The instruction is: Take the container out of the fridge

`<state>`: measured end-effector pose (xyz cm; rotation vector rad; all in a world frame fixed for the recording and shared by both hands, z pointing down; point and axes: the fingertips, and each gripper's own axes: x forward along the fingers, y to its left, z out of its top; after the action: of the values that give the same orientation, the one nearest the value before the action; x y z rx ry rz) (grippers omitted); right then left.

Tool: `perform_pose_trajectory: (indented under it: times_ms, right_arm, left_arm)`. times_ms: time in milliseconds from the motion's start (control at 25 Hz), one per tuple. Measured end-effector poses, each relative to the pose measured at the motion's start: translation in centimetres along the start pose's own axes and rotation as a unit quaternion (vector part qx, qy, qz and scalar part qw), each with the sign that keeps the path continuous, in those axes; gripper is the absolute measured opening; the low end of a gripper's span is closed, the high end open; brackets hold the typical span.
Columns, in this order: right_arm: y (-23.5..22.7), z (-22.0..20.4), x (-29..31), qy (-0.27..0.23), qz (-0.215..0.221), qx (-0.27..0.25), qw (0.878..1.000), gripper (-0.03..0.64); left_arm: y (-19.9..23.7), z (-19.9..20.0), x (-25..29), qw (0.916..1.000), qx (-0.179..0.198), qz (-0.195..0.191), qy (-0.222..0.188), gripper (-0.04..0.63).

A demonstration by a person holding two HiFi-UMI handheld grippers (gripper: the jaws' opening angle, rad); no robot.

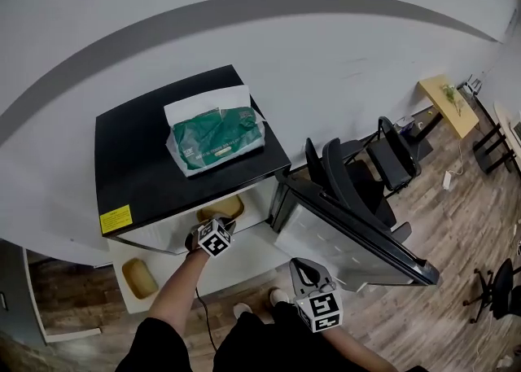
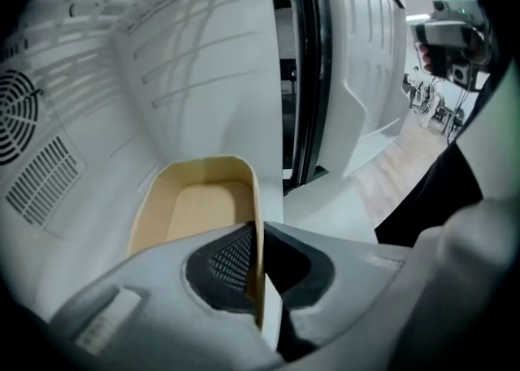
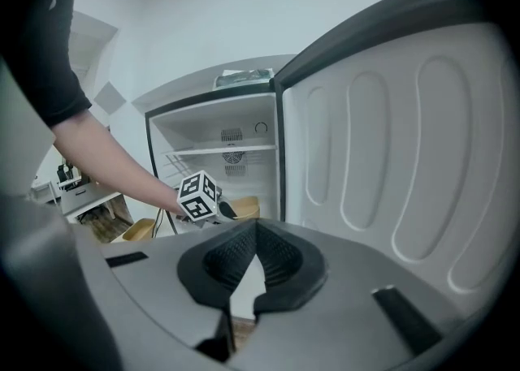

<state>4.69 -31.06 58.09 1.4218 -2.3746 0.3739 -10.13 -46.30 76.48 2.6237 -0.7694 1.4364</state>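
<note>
One tan container (image 2: 203, 207) inside fridge (image 2: 187, 101), its side wall pinched in left claw (image 2: 258, 241), right claw (image 3: 256, 235) pressed together

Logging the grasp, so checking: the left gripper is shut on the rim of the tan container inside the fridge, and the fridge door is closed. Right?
No: the fridge door stands open, as the head view shows. The left gripper is indeed shut on the rim of the tan container inside the fridge.

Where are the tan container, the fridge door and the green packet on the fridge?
tan container (image 2: 199, 207): left gripper view, its inner floor.
fridge door (image 3: 406, 158): right gripper view, its white inner liner.
green packet (image 1: 216, 137): head view, middle of the green wrapper.
</note>
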Motion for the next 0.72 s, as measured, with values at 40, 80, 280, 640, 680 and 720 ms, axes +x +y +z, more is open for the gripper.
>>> perform_pose_trajectory:
  times_ms: [40, 80, 280, 640, 680, 720]
  right_arm:
    - [0.1, 0.0, 0.0, -0.003, 0.002, 0.001, 1.000, -0.002]
    - [0.1, 0.2, 0.1, -0.006, 0.004, 0.001, 1.000, -0.002]
    - [0.4, 1.5, 0.6, -0.027, 0.011, 0.000, 1.000, -0.002]
    - [1.9, 5.0, 1.3, -0.051, 0.038, -0.016, 0.998, -0.002]
    - [2.1, 5.3, 1.3, -0.052, 0.040, -0.017, 0.998, -0.002]
    - [2.2, 5.7, 1.4, -0.056, 0.042, -0.018, 0.997, -0.002]
  left_arm:
    - [-0.4, 0.0, -0.7, 1.0000, -0.003, 0.001, -0.005, 0.018]
    - [-0.7, 0.0, -1.4, 0.9999, -0.005, 0.003, -0.009, 0.018]
    - [-2.6, 1.0, -5.3, 0.9987, -0.020, 0.008, -0.045, 0.018]
    - [-5.2, 5.4, -15.0, 0.9781, -0.115, 0.028, -0.172, 0.018]
    - [-5.4, 5.6, -16.2, 0.9727, -0.133, 0.032, -0.187, 0.018]
    - [-5.5, 5.8, -17.4, 0.9665, -0.153, 0.037, -0.203, 0.018]
